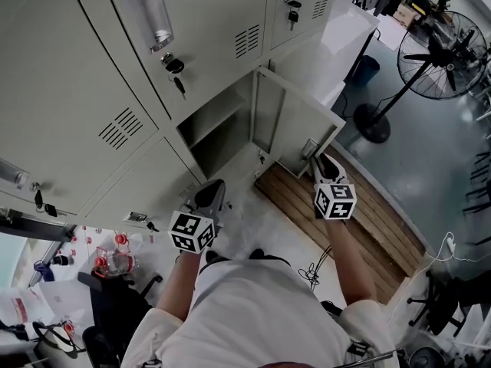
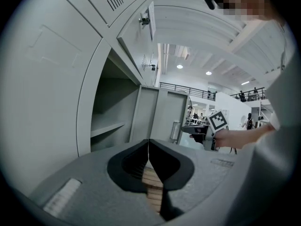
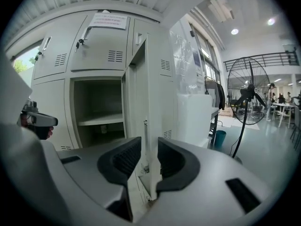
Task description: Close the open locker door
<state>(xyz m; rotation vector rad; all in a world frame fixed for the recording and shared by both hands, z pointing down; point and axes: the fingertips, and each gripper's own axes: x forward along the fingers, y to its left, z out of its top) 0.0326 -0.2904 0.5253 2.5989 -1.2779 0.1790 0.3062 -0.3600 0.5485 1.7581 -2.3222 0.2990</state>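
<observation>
Pale grey metal lockers (image 1: 92,67) are filling most of the head view, and one lower compartment (image 1: 219,129) is standing open with a shelf (image 3: 101,120) showing inside. The locker door (image 1: 295,125) is swinging out to the right of that compartment, its inner face turned toward the opening and its free edge pointing at the person.

The right tongs (image 1: 326,163) are reaching in at that free edge, near the latch. In the right gripper view the right tongs (image 3: 149,159) are sitting only narrowly apart, and the edge of the locker door (image 3: 150,79) is running up between the two pads and filling the gap, so the tongs are gripping it.

The left tongs (image 1: 209,194) are hanging low in front of the open compartment, well apart from the door. In the left gripper view the left tongs (image 2: 149,147) are pressed together tip to tip and are holding nothing. Past them the locker door (image 2: 164,112) is showing beside the dark opening, with the other hand at its far edge.

Below the door a slatted wooden platform (image 1: 345,213) is lying on the floor. A black standing fan (image 1: 449,52) is standing to the right, well clear of the lockers. Keys (image 1: 176,71) are hanging in the lock of the locker above the open one.
</observation>
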